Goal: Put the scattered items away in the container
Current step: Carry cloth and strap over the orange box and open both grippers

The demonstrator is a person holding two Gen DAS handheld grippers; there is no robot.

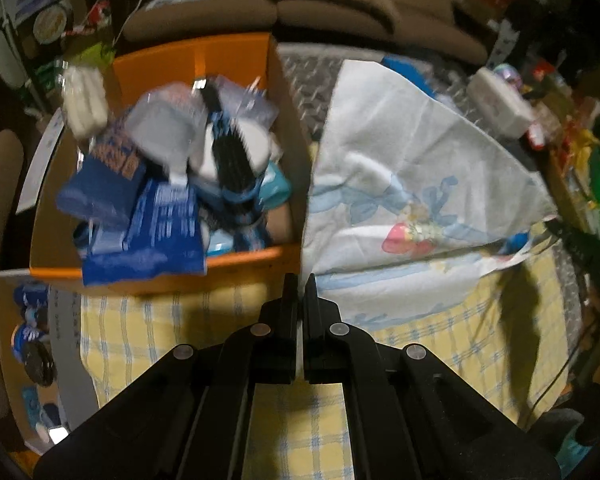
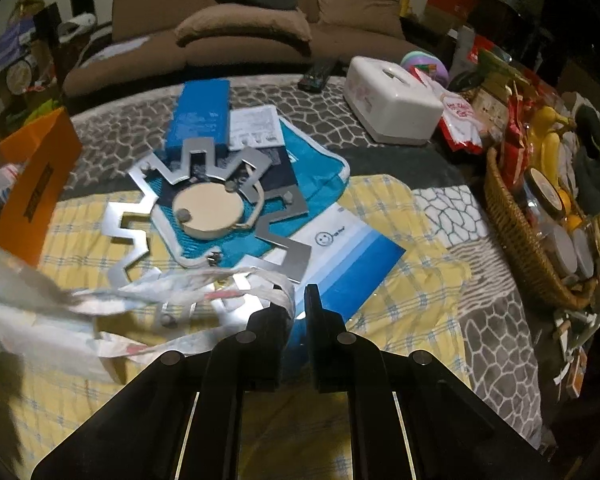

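Note:
An orange box [image 1: 236, 268] sits at the left of the table, full of blue packets, a black brush and plastic pieces; its side also shows in the right wrist view [image 2: 36, 184]. My left gripper [image 1: 300, 292] is shut on the edge of a white printed cloth [image 1: 412, 176] that is stretched out to the right. My right gripper [image 2: 298, 304] holds the twisted other end of the cloth [image 2: 160, 300], pinched between its nearly closed fingers. Behind it lie a silver zigzag sun-shaped piece [image 2: 204, 200], a blue box [image 2: 200, 116], a teal pouch [image 2: 316, 168] and a blue-white leaflet [image 2: 348, 264].
A white tissue box [image 2: 392, 100], a remote [image 2: 318, 74] and a wicker basket of snacks and jars [image 2: 516, 232] stand at the right. A yellow checked cloth [image 1: 160, 320] covers the table front. A brown sofa [image 2: 240, 32] is behind.

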